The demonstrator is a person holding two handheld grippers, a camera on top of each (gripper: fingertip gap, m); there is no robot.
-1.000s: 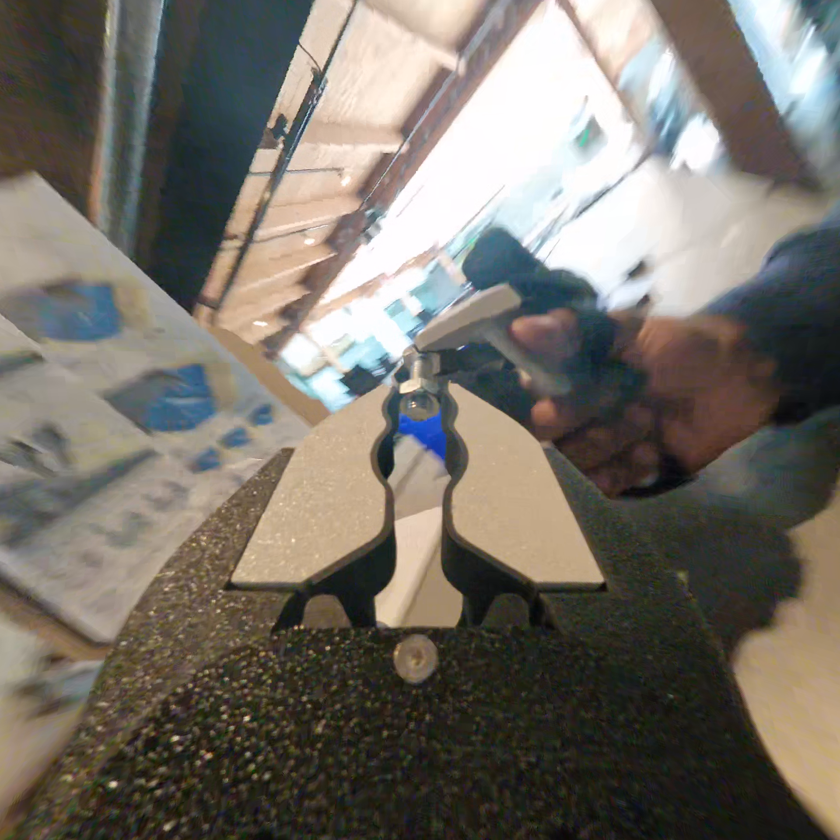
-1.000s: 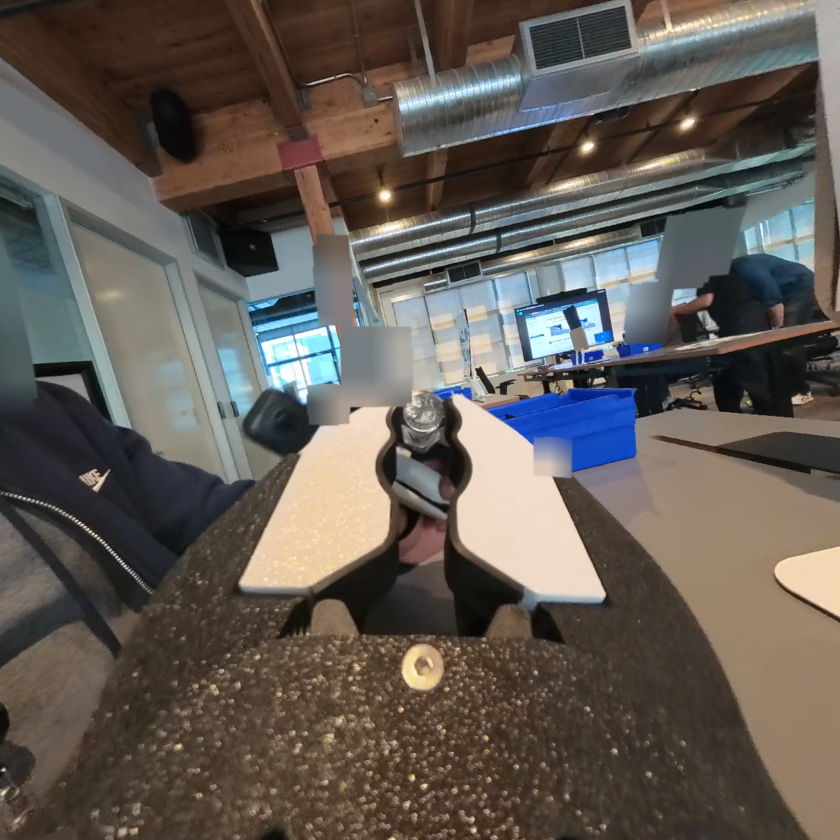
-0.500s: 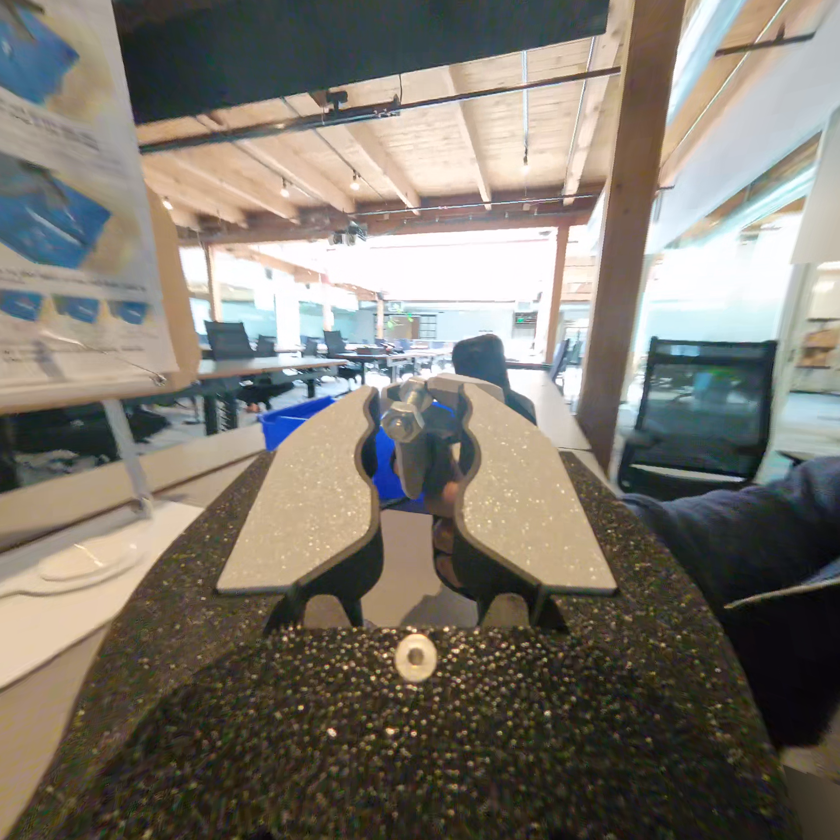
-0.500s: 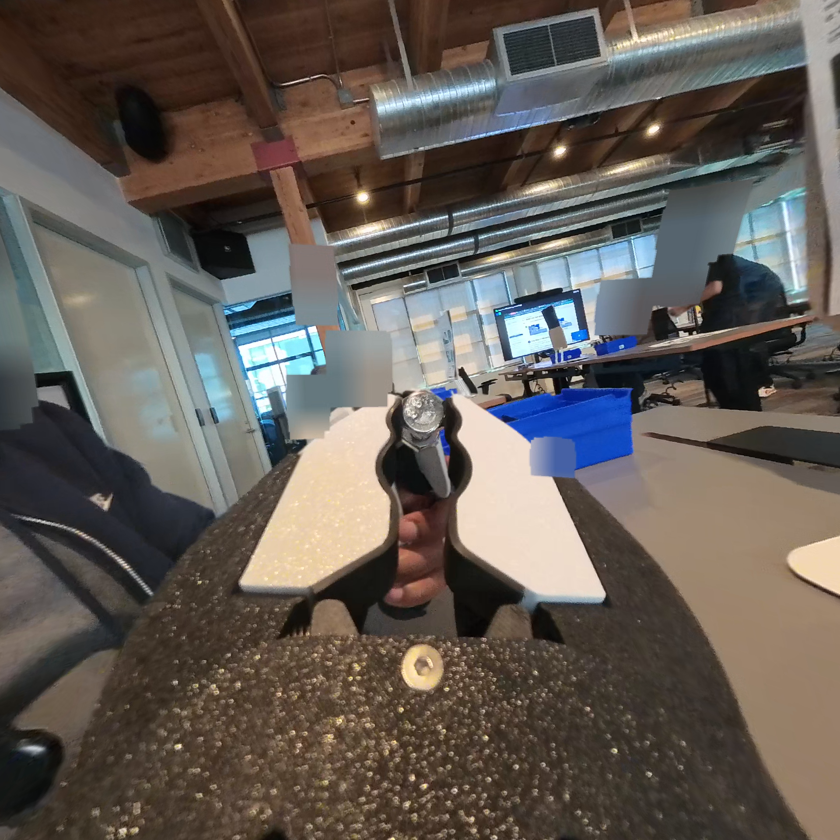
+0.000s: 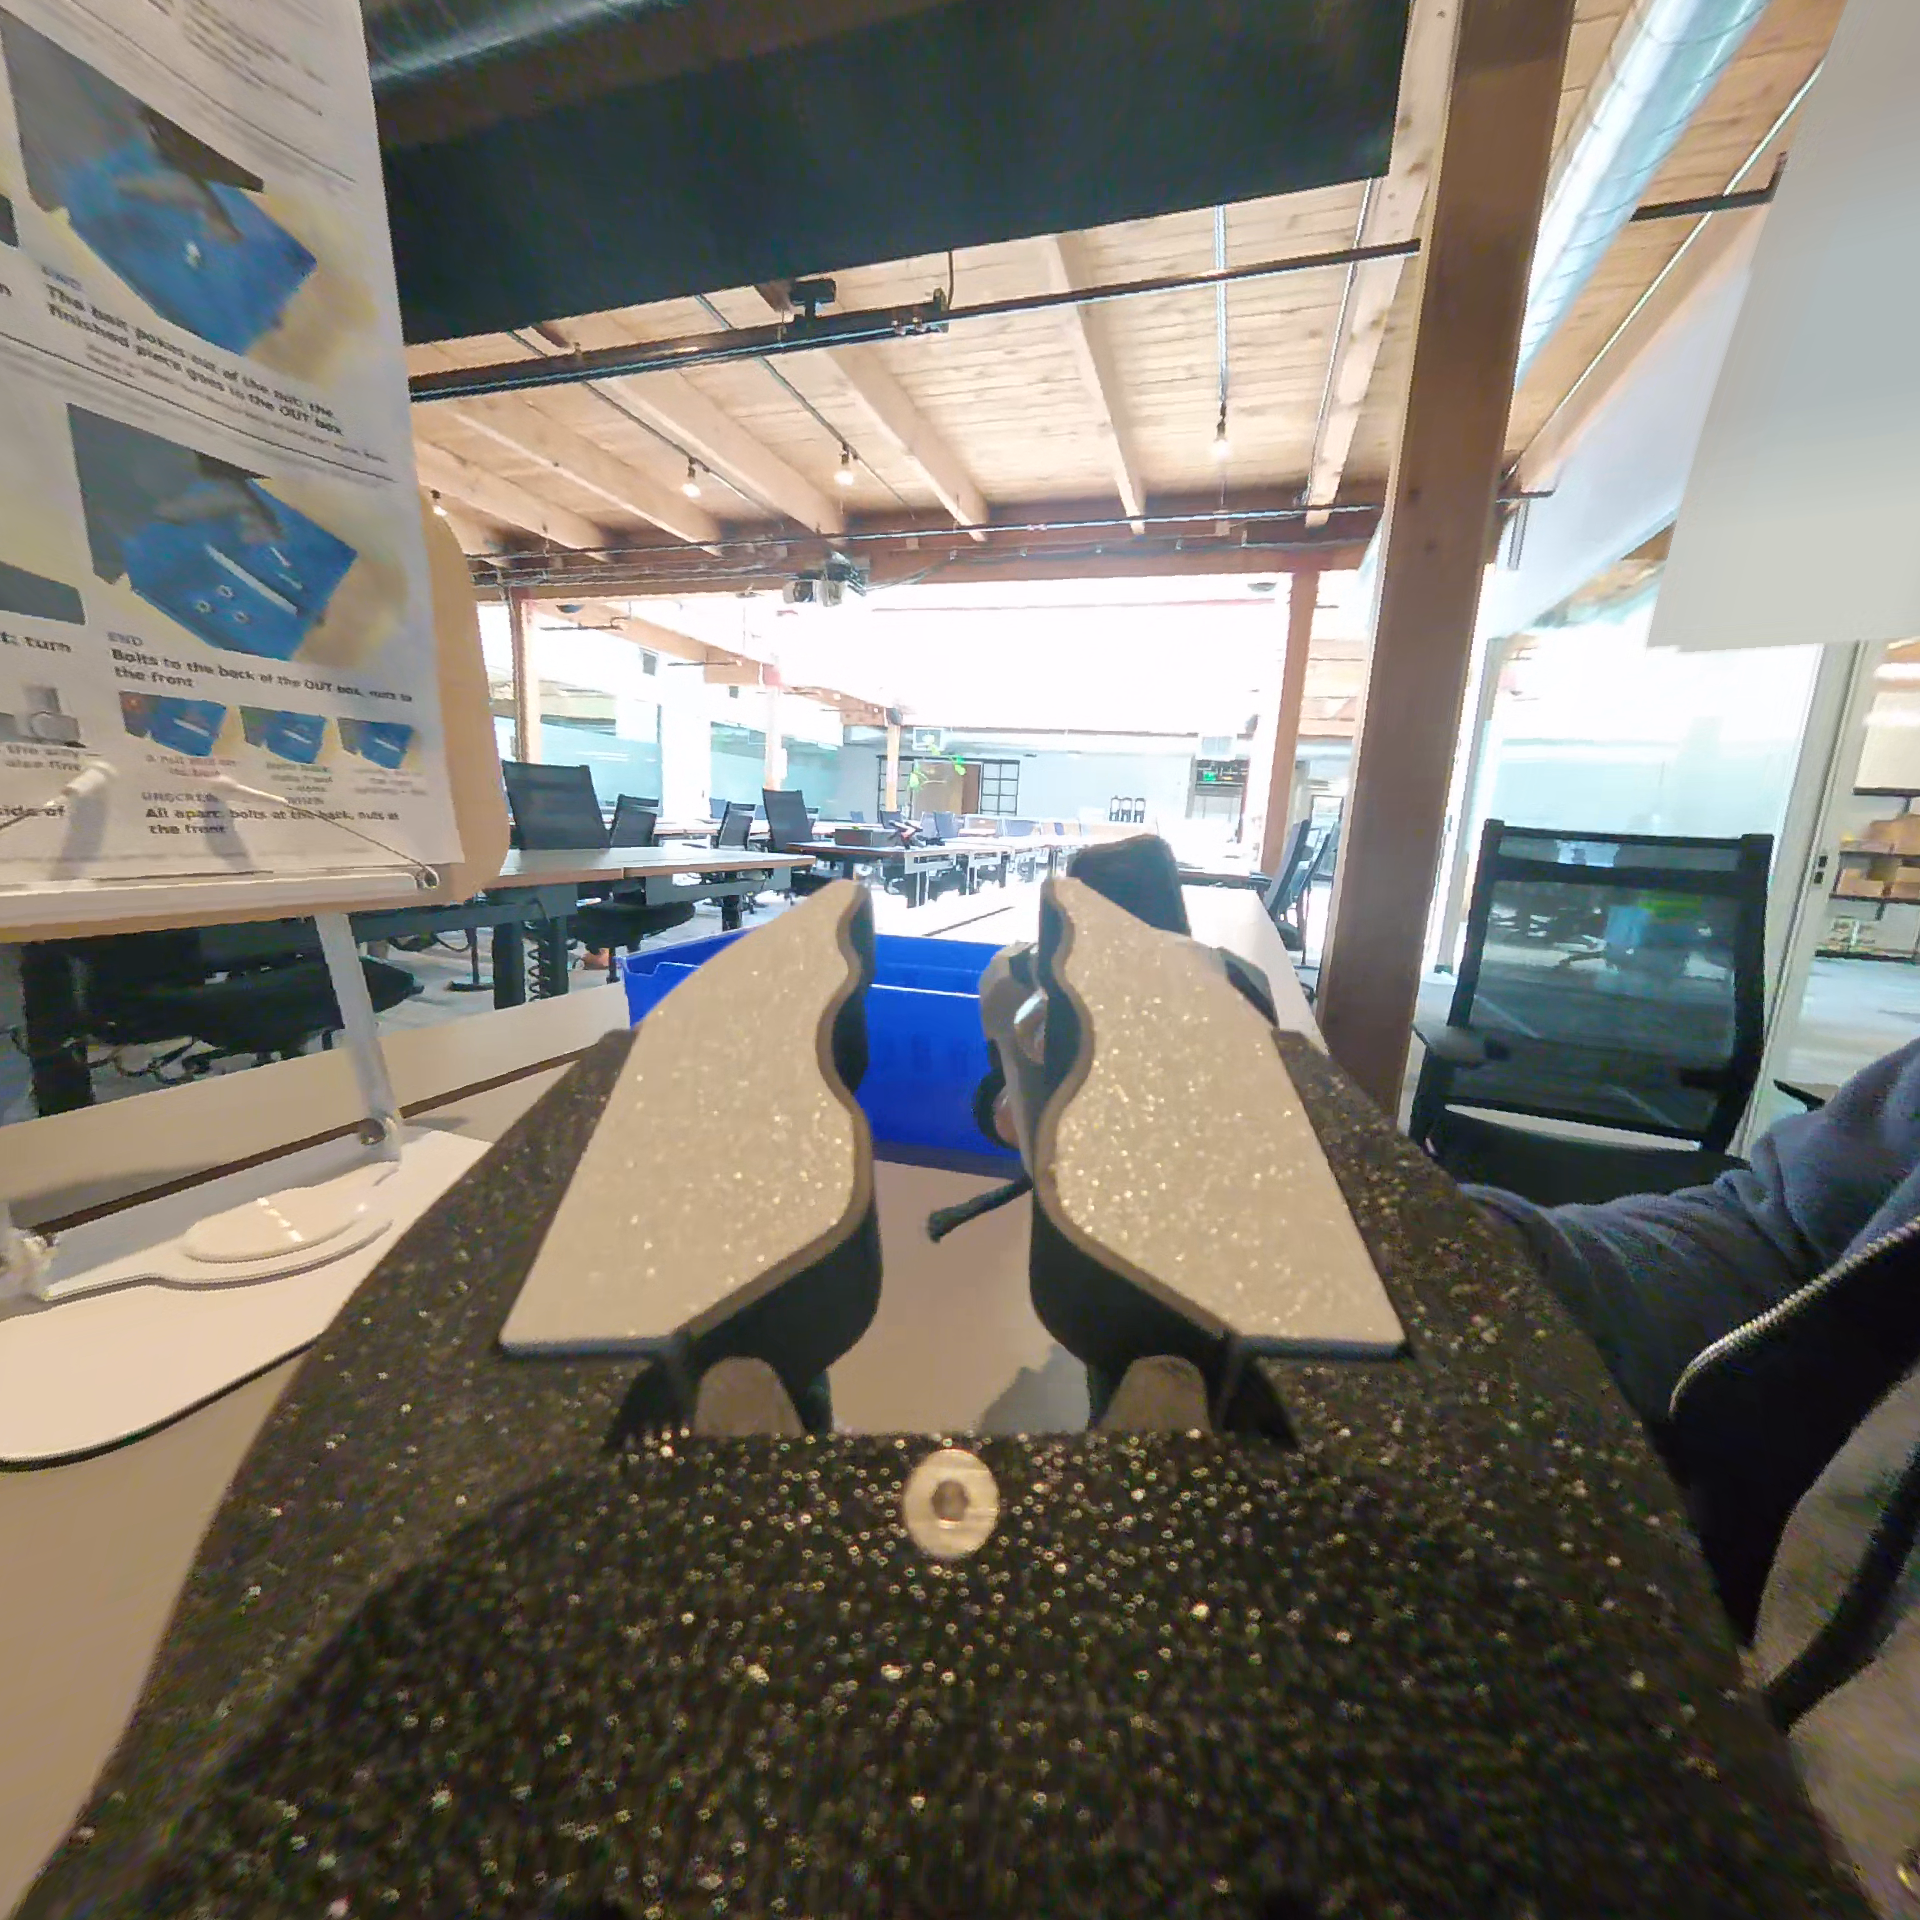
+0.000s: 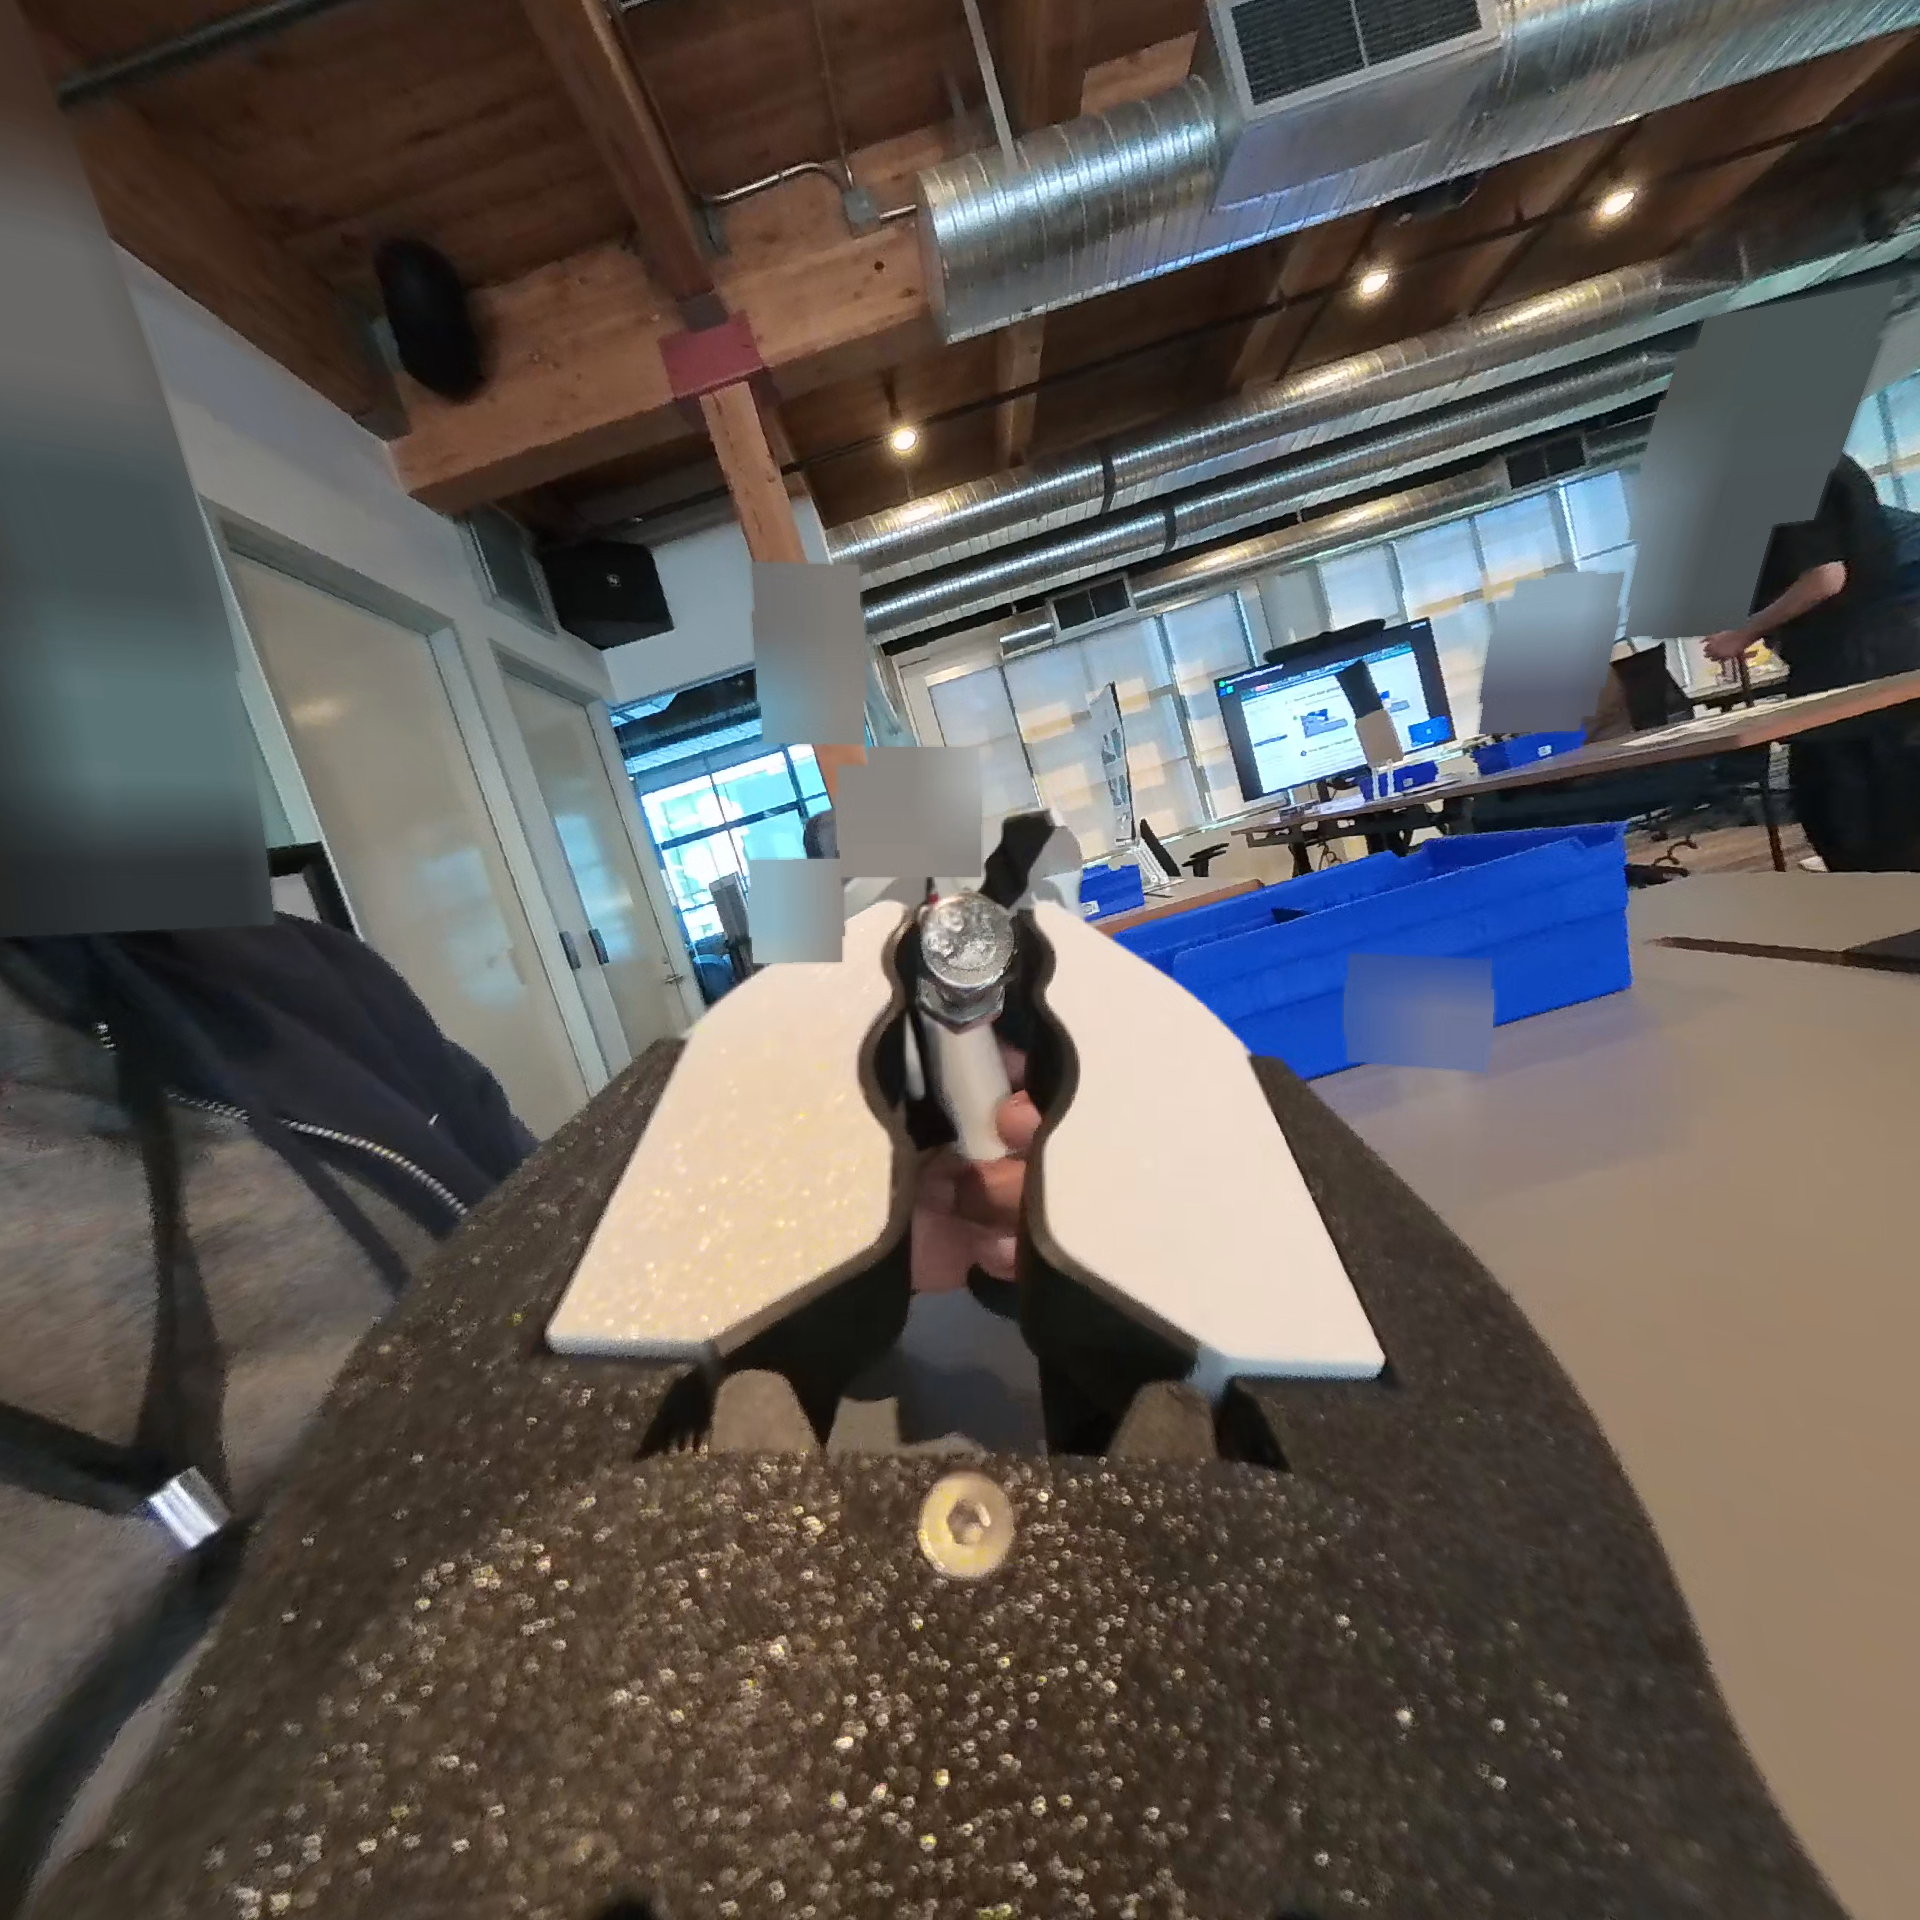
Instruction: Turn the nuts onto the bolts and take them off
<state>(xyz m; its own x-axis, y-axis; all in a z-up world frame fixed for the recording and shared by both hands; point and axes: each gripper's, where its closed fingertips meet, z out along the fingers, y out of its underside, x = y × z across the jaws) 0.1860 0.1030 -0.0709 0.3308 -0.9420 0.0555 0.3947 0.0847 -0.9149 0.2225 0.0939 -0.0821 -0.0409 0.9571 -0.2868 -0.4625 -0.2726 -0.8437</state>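
Observation:
In the right wrist view my right gripper (image 6: 966, 925) is shut on a silver bolt (image 6: 966, 940), held at its tips. A nut (image 6: 961, 1006) sits on the bolt just under the head. My left gripper (image 5: 951, 904) is open and empty, its fingers well apart. The right gripper (image 5: 1003, 997) shows close behind the left gripper's right finger, mostly hidden by it. In the right wrist view one pale finger (image 6: 971, 1091) of the left gripper stands just below the nut, with a hand (image 6: 966, 1205) under it.
A blue bin (image 5: 925, 1039) stands on the grey table (image 6: 1662, 1195) ahead and also shows in the right wrist view (image 6: 1403, 935). An instruction sheet (image 5: 208, 468) on a white stand (image 5: 208, 1299) is at the left. A wooden post (image 5: 1434, 623) and a black chair (image 5: 1600, 987) are at the right. About 5 centimetres separates my left fingertips from my right.
My left gripper was shut on the nut at the bolt, rolled level, then opened and let go. It now sits slightly left of the bolt. My right gripper kept hold of the bolt.

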